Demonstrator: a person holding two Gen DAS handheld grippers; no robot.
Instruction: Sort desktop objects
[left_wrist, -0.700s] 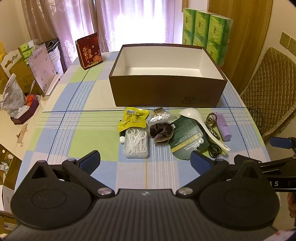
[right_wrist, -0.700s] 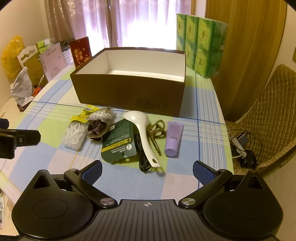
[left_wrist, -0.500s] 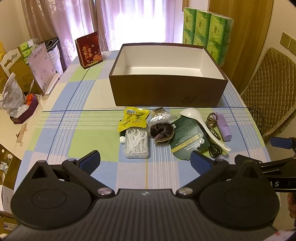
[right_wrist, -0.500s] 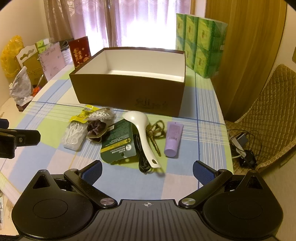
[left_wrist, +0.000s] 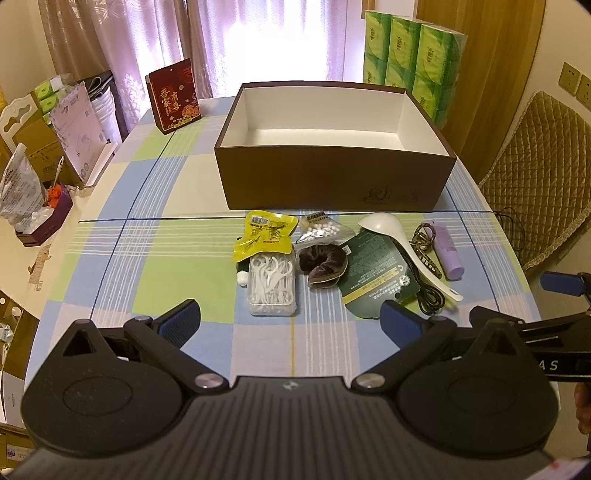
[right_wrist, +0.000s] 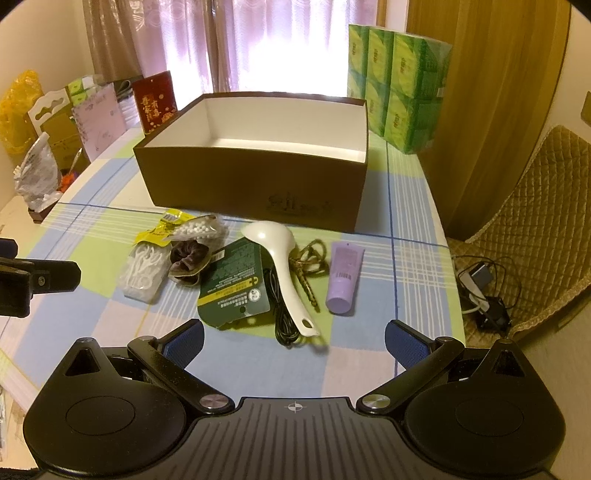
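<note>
Your left gripper (left_wrist: 290, 319) and right gripper (right_wrist: 294, 336) are both wide open, holding nothing. Small things lie beside the brown box (left_wrist: 334, 184) on the surface (left_wrist: 122, 266).

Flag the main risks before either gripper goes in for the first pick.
1. The white spoon lies over the black cable and touches the green packet; lifting one may drag the others.
2. The scrunchie sits tight against the floss pick box and bead bag, so the open jaws could catch a neighbour.
</note>
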